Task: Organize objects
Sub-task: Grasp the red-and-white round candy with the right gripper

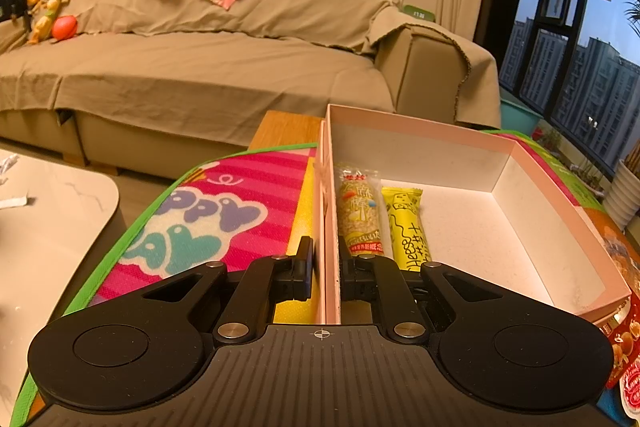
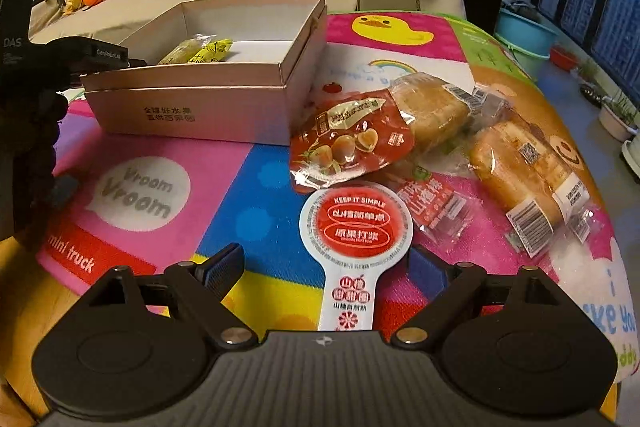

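The pink box (image 1: 480,163) sat open on the colourful play mat (image 1: 240,195), and everything else is placed against it here. The left gripper (image 1: 325,267) was clamped on the box's left wall, one finger outside the wall over the mat and the other inside the box, the thin card pinched between them. Inside the box, close against that gripped wall, lay two stick-shaped snacks side by side: a clear-wrapped sesame bar (image 1: 359,211) nearest the wall and a yellow cheese stick (image 1: 406,227) just beside it. The remaining floor of the box was bare white.

From the right wrist view, the box (image 2: 192,107) stood at the far left of the mat (image 2: 256,187), with printed characters on its near side. The right gripper (image 2: 326,273) hovered in front of the box, toward the viewer, its fingers (image 2: 224,263) wide apart and pressing on nothing. Between them lay a white paddle-shaped hawthorn snack (image 2: 354,239) with a round red label, flat on the mat, its handle pointing toward the camera. Just beside the box's right front corner lay a red pouch (image 2: 352,143) printed with nuts, resting partly over one wrapped bread (image 2: 432,107). A second wrapped bread (image 2: 520,167) lay further right of the box, and a small red-printed clear packet (image 2: 436,207) sat between the paddle snack and that bread.

Beyond the box stood a sofa (image 1: 200,67) under a tan cover, with clothes heaped along its back.
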A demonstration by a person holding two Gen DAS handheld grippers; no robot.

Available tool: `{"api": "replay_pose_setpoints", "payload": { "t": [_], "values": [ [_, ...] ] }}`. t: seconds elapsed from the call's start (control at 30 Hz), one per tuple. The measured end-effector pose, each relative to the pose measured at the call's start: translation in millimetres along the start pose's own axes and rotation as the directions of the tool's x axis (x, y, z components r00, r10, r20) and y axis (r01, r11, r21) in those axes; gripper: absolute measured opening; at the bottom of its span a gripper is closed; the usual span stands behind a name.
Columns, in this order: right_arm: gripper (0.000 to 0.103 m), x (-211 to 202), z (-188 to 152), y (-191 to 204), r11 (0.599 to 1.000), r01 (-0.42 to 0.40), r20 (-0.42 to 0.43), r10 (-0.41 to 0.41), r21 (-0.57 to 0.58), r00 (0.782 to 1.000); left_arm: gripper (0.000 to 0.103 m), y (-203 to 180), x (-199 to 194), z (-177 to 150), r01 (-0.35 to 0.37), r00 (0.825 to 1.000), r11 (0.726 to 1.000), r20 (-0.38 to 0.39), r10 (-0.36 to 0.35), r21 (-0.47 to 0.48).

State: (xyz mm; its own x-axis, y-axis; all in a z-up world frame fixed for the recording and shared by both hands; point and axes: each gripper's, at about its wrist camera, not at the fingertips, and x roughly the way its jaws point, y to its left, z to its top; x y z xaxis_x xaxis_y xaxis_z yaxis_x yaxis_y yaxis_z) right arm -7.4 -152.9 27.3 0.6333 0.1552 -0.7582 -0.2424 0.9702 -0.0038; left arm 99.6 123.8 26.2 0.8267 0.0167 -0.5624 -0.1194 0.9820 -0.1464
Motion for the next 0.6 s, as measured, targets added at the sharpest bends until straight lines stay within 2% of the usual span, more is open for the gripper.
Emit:
{"api": "replay_pose_setpoints", "payload": {
  "t": [0.1,0.23,0.6],
  "values": [
    [0.085,2,3,-2,1.000,0.005,0.010,-0.005,0.002,1.000,0.012,0,1,-1,0.000,1.000,1.000,-0.001,0.000,0.005],
    [0.059,2,9,-1,1.000,0.007,0.012,-0.007,-0.013,1.000,0.012,0,1,-1,0.001,1.000,1.000,-0.001,-0.001,0.006],
    [0.059,-32,14,10,0.995,-0.024,-0.018,0.023,-0.098,1.000,0.012,1,1,-1,0.009,1.000,1.000,-0.007,-0.009,0.001]
  ]
}}
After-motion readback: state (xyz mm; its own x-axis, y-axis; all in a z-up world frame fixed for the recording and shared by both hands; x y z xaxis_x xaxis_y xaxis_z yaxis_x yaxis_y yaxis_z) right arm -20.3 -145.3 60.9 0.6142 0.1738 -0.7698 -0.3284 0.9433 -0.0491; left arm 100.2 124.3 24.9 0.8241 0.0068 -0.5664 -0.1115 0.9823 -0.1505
